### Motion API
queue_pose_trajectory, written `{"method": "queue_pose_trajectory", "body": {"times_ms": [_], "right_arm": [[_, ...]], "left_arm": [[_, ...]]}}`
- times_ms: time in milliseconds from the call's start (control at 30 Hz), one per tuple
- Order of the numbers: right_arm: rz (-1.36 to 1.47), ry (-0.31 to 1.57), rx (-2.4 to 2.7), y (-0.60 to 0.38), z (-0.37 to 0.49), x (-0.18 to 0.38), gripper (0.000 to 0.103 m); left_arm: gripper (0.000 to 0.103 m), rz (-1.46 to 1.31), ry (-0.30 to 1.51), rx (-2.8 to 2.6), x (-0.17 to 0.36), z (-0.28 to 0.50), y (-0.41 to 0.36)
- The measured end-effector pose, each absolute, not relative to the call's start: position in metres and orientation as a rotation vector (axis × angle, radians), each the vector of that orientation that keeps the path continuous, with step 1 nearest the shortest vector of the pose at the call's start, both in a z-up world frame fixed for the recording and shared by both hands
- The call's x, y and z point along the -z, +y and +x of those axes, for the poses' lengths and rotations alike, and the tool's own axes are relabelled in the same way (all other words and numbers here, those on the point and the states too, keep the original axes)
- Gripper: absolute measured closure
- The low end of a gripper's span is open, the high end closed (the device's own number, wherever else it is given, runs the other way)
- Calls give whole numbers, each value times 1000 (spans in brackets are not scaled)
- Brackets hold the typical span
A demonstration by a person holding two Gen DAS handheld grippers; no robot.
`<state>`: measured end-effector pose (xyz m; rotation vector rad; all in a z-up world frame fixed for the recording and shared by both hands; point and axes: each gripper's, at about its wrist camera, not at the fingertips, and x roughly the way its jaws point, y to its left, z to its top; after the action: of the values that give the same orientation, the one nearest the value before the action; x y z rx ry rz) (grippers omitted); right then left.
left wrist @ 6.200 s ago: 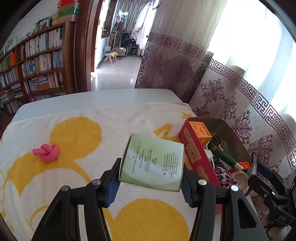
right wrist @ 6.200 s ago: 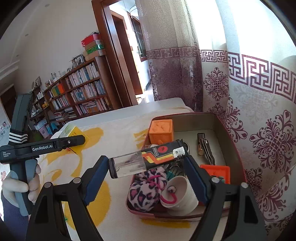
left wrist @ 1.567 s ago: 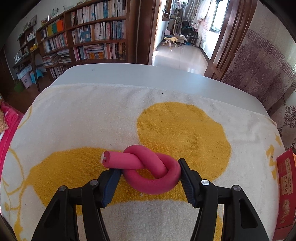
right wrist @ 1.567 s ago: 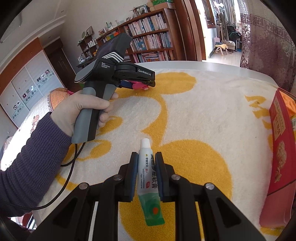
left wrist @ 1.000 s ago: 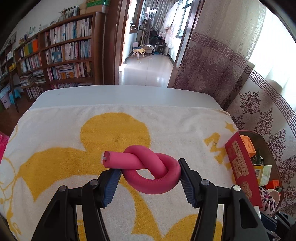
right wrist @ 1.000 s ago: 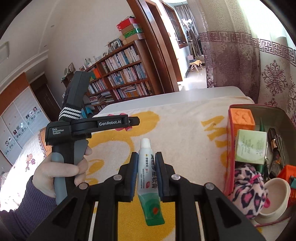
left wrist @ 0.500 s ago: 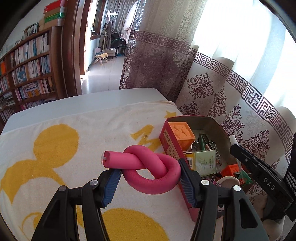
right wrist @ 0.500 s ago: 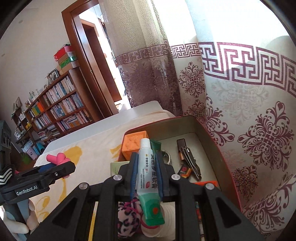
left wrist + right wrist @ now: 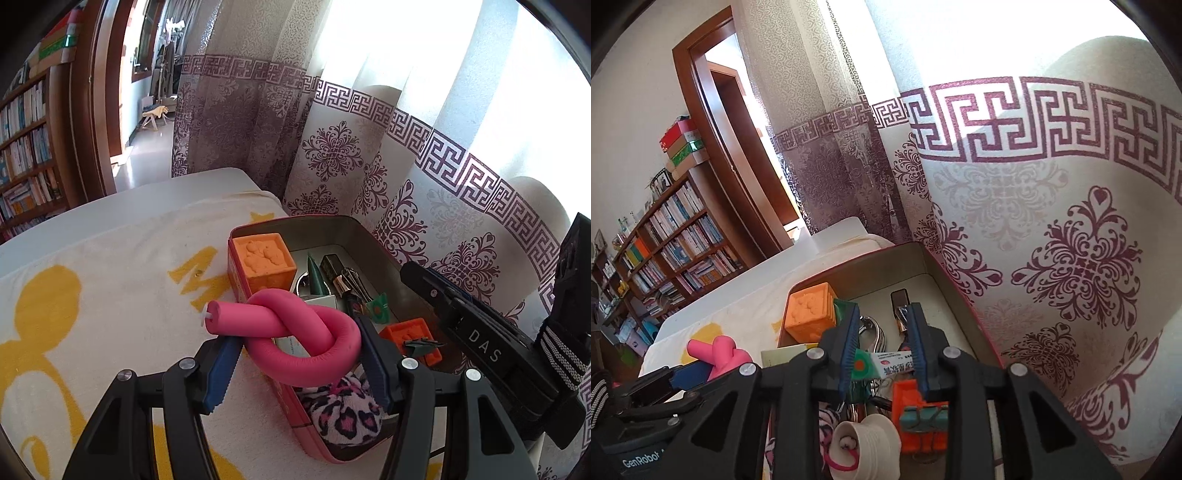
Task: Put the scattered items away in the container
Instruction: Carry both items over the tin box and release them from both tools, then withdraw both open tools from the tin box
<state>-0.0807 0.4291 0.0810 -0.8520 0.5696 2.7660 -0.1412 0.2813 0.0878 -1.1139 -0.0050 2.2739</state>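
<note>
A pink knotted foam tube [image 9: 295,332] sits between the blue pads of my left gripper [image 9: 295,339], which is shut on it just above the near left wall of the red tin [image 9: 332,232]. In the right wrist view that tube [image 9: 720,354] and the left gripper [image 9: 683,376] show at the lower left. My right gripper [image 9: 882,332] hangs over the tin [image 9: 868,269] with its jaws opening. The white and green ointment tube [image 9: 886,365] lies crosswise on the tin's contents below the pads, free of them.
The tin holds an orange cube [image 9: 266,258], a leopard-print scrunchie [image 9: 343,410], a white cup [image 9: 864,443], an orange block with a clip [image 9: 916,417] and metal bits. A patterned curtain [image 9: 424,184] hangs right behind it. The yellow-and-white towel [image 9: 110,277] spreads left.
Both grippers swung from the towel over to the tin. The right jaws parted and the ointment tube dropped from its upright grip to lie across the tin's contents. The left still holds the pink knot.
</note>
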Motion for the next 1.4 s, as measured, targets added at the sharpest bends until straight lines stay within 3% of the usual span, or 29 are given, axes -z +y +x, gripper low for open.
{"method": "queue_pose_trajectory", "body": {"times_ms": [200, 267, 433, 533, 1000, 1100, 1400], "right_arm": [[-749, 447, -2726, 421, -73, -93, 68], [-707, 404, -2706, 418, -70, -96, 55], [-590, 402, -2650, 428, -57, -106, 39], [-575, 441, -2642, 435, -54, -107, 38], [-552, 504, -2647, 438, -51, -107, 30], [-560, 491, -2669, 433, -54, -106, 25], [-633, 440, -2756, 411, -65, -100, 21]], "left_arm": [[40, -1131, -28, -2237, -84, -145, 289], [40, -1136, -39, -2214, -84, -146, 294], [40, -1166, -132, -2127, -84, -153, 303], [31, -1192, -157, -2105, -82, -157, 306], [30, -1127, -114, -2329, -95, -150, 267], [17, -1078, -63, -2416, -97, -140, 255], [17, -1040, 11, -2566, -93, -105, 223]]}}
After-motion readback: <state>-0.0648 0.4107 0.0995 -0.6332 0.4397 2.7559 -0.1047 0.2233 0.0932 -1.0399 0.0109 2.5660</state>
